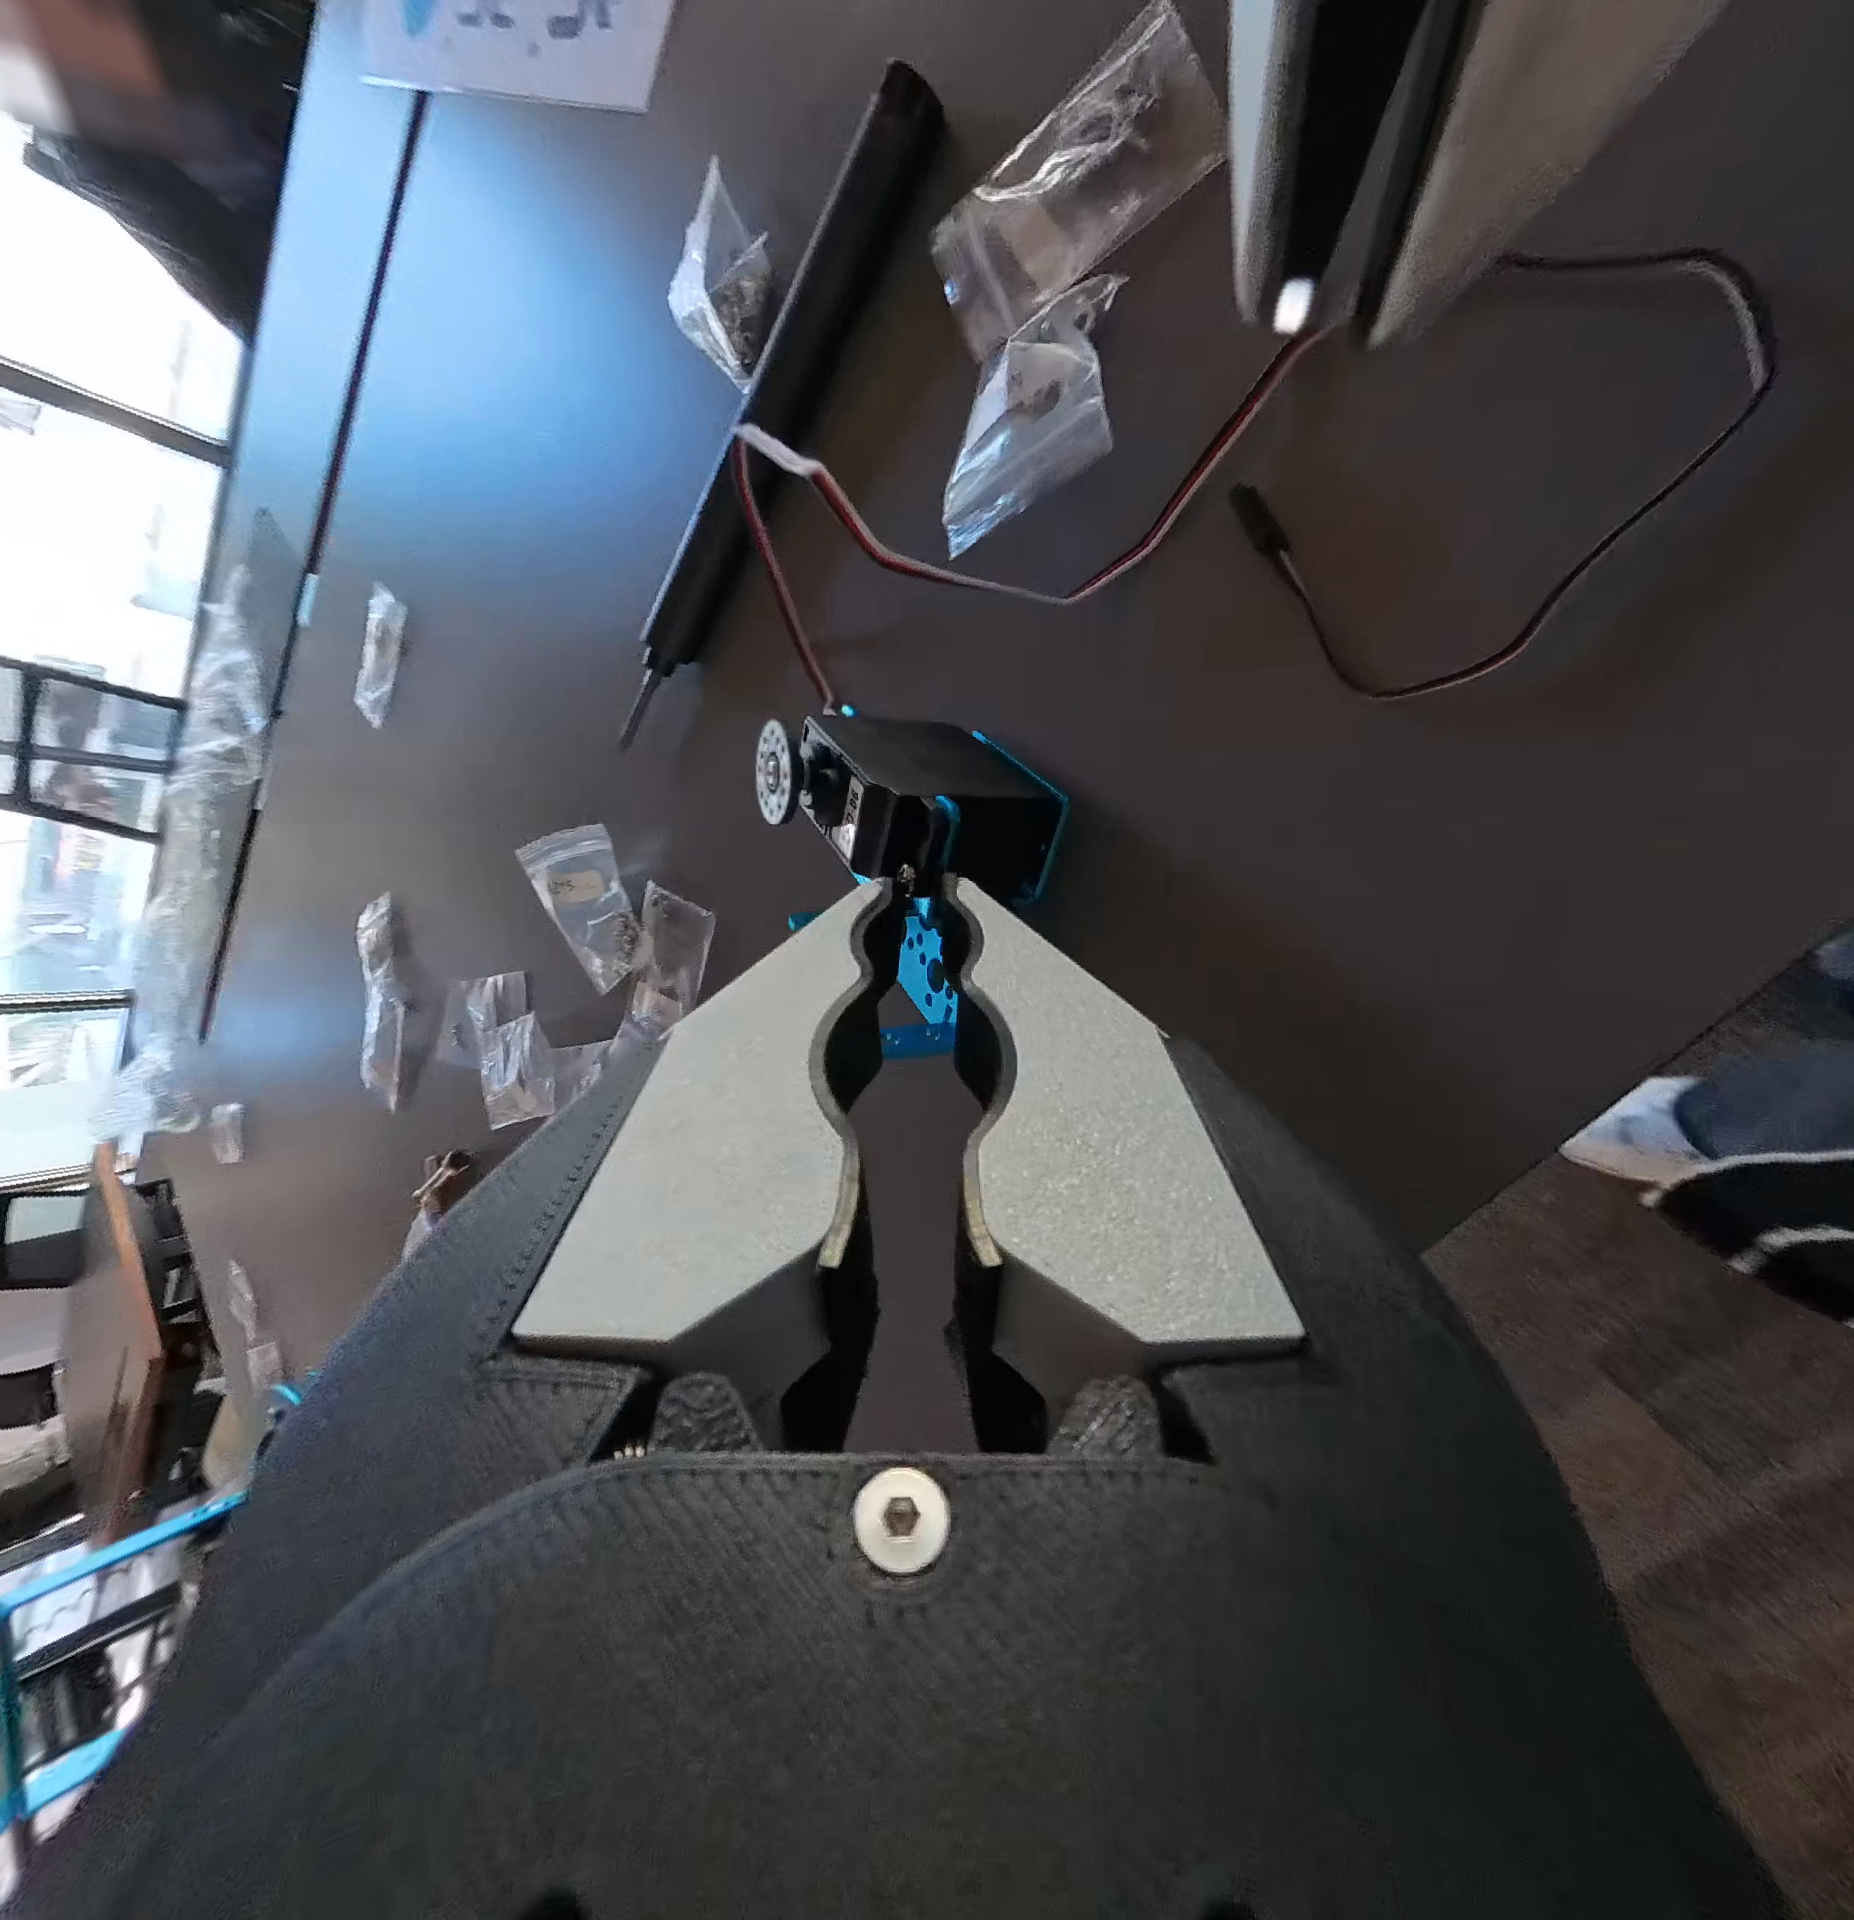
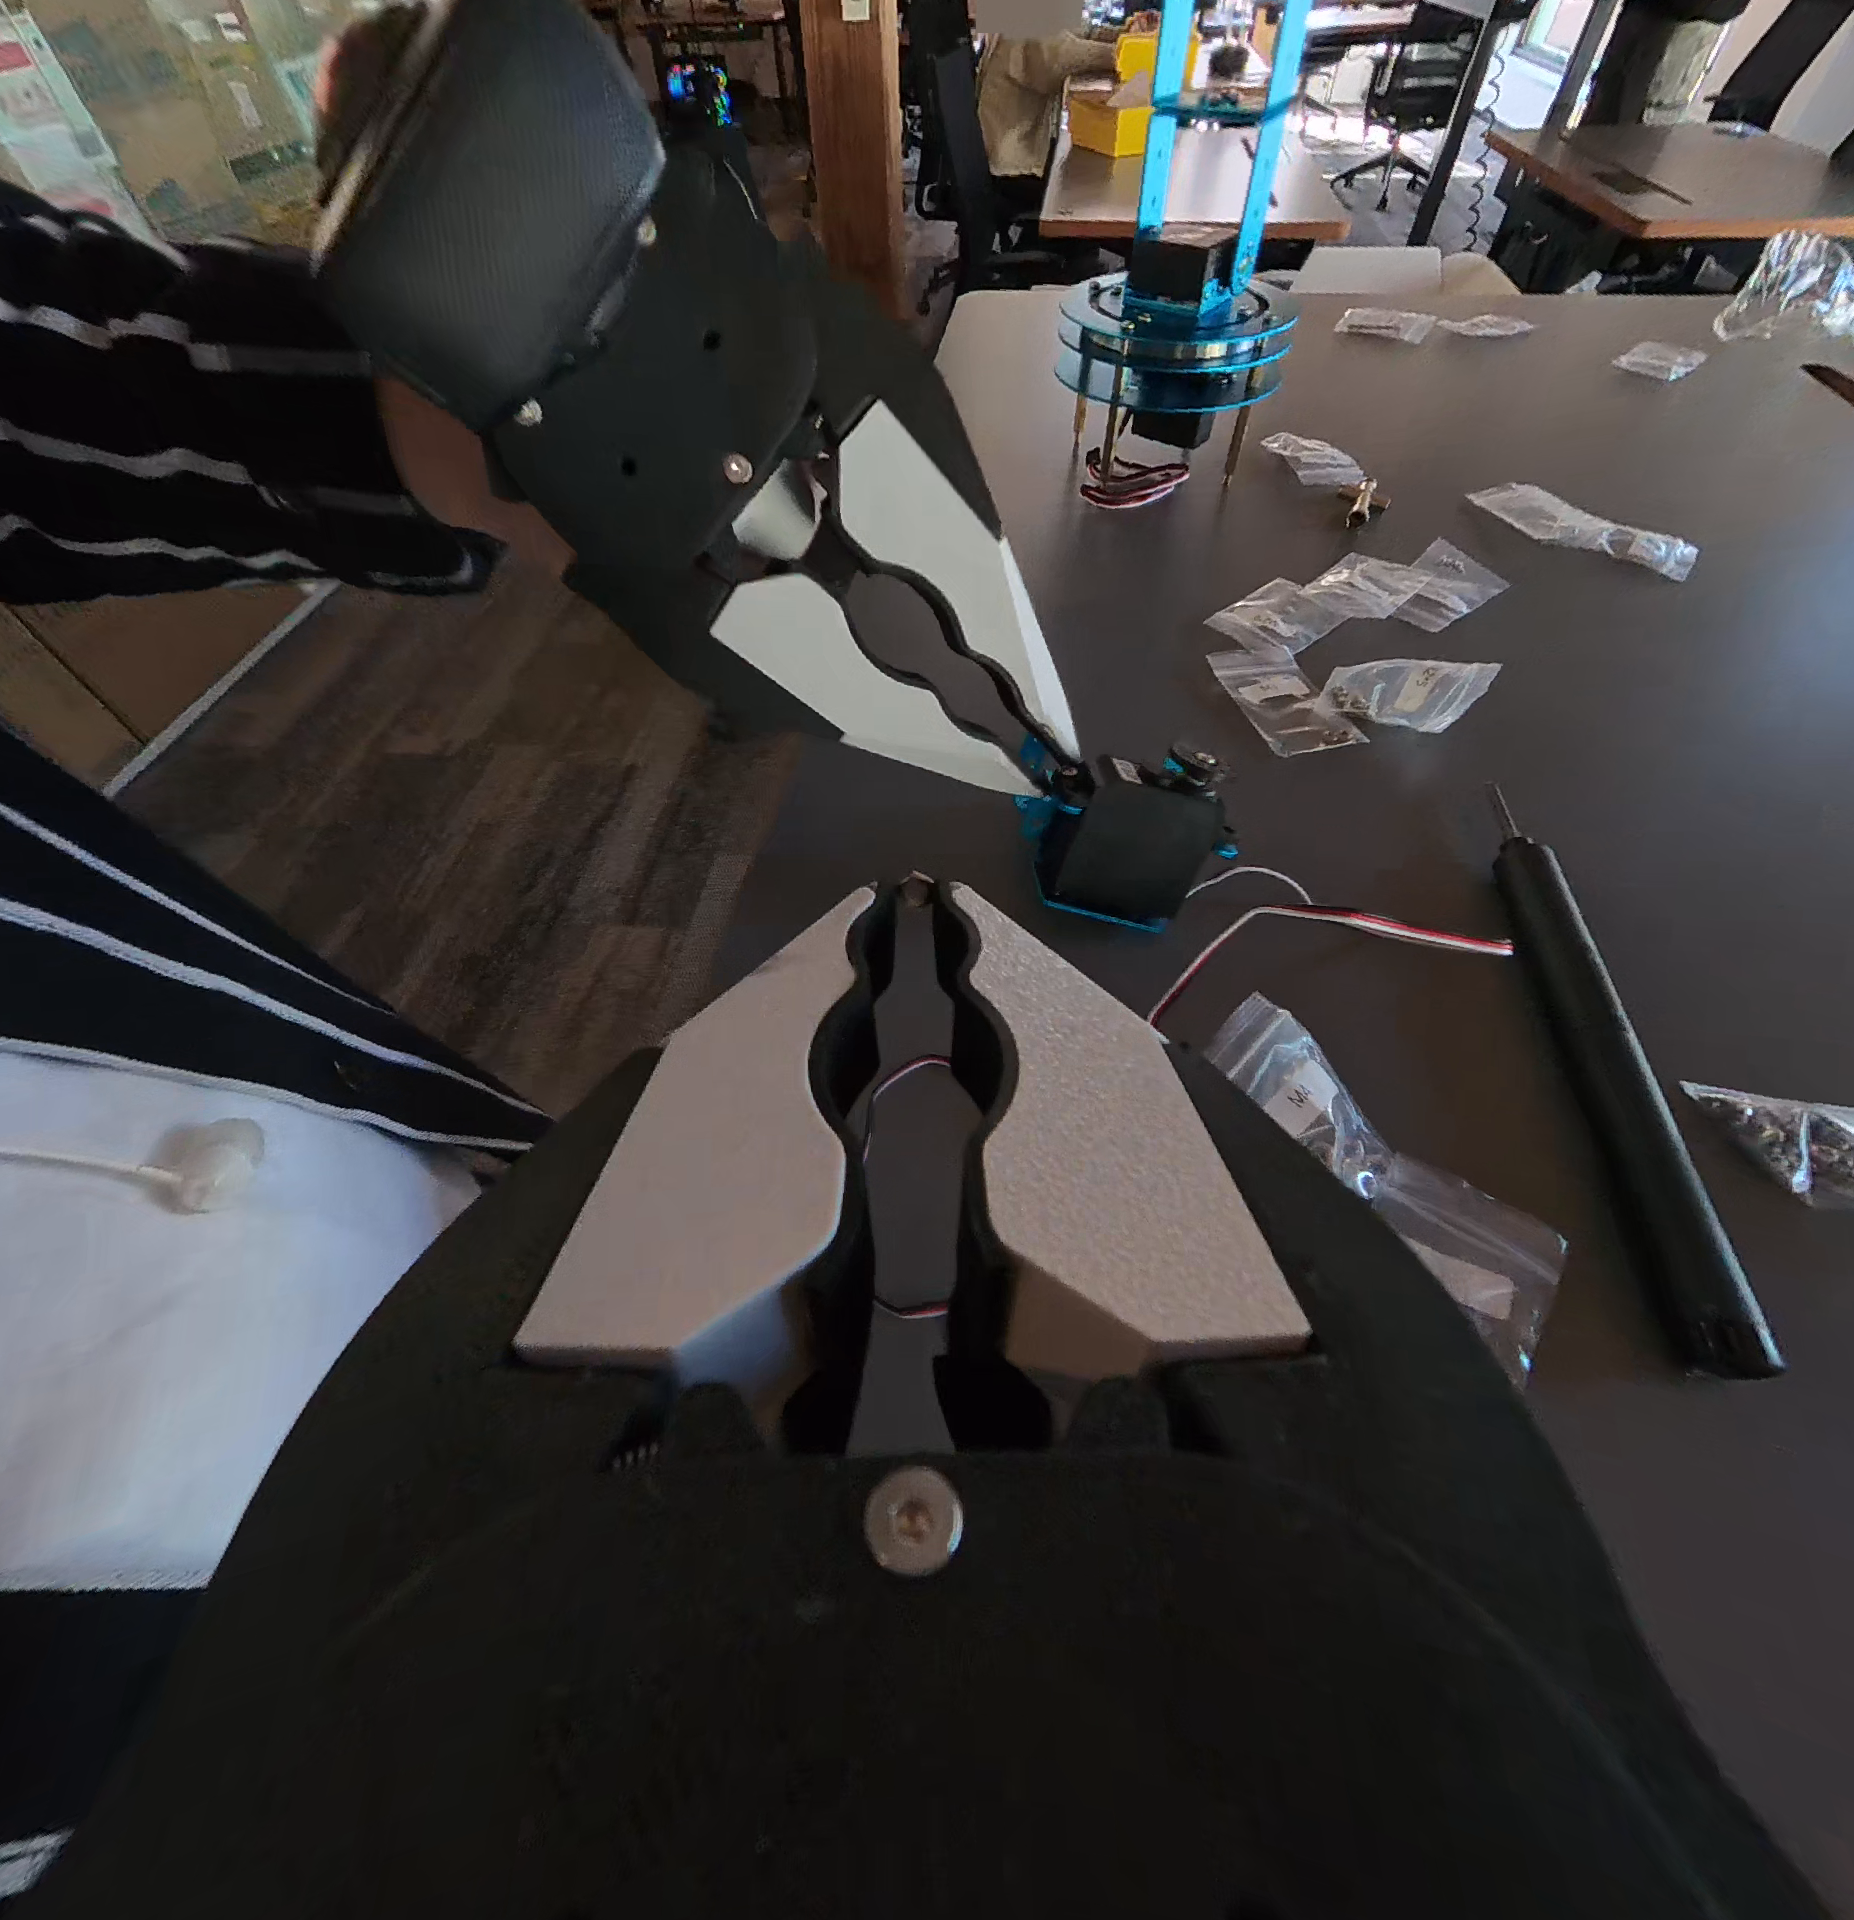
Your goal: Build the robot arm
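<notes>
A black servo (image 1: 928, 795) in a blue metal bracket (image 1: 923, 971) rests on the dark table. My left gripper (image 1: 915, 885) is shut on the bracket's upright plate; the right wrist view shows it (image 2: 1048, 753) reaching down from the left onto the servo (image 2: 1120, 842). My right gripper (image 2: 914, 889) is shut on a small metal screw (image 2: 915, 886) and hovers just in front of the servo, a little left of it. It also shows in the left wrist view (image 1: 1295, 310) at the top right. The servo's red, white and black wire (image 2: 1349, 920) trails to the right.
A long black screwdriver (image 2: 1629, 1101) lies right of the servo. Several small clear bags of hardware (image 2: 1349, 686) are scattered over the table (image 2: 1681, 831). A blue and clear round tower assembly (image 2: 1177, 322) stands at the back. The table edge and wooden floor (image 2: 466, 790) are to the left. Some 10 cm of space lies between my two pairs of fingers. It is some 15 cm from my left tips to the long black screwdriver (image 2: 1629, 1101). It is also in sight in the left wrist view (image 1: 788, 355).
</notes>
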A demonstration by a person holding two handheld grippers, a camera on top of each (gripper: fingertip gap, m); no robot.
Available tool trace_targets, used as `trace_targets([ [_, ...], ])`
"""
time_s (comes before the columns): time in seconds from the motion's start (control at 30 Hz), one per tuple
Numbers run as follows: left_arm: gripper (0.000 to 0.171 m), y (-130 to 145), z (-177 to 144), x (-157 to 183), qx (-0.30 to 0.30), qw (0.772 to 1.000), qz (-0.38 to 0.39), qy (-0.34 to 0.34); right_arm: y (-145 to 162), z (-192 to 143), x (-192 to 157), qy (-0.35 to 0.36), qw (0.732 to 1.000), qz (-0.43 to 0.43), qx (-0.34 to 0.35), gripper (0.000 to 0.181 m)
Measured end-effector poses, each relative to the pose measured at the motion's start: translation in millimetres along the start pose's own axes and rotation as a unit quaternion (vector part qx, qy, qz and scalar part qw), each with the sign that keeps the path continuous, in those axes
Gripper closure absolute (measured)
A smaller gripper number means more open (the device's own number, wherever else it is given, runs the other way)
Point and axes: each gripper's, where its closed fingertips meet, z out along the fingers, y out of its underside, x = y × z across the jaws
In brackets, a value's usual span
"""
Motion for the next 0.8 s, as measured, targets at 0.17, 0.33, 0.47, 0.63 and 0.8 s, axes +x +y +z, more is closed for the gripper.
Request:
trace_targets([
  [0.17,0.166,-12.2,0.0,0.8,-0.024,0.998,-0.002,0.062,5.5,5.7,11.2,0.006,0.999,0.034,-0.004,0.176],
  [0.33,0.166,-13.9,1.2,-2.4,-0.057,0.991,-0.004,0.122,14.6,8.6,20.0,0.026,0.998,0.050,-0.017,0.176],
  [0.47,0.166,-15.4,0.3,-3.5,-0.083,0.977,-0.024,0.195,19.8,8.5,22.6,0.030,0.997,0.066,-0.020,0.176],
  [0.63,0.166,-18.5,0.0,-4.9,-0.120,0.949,-0.046,0.288,18.9,7.0,24.9,0.036,0.996,0.074,-0.019,0.176],
  [0.8,0.167,-24.0,2.4,-0.6,-0.142,0.910,-0.090,0.378,16.4,7.7,27.9,0.049,0.996,0.078,-0.016,0.176],
])
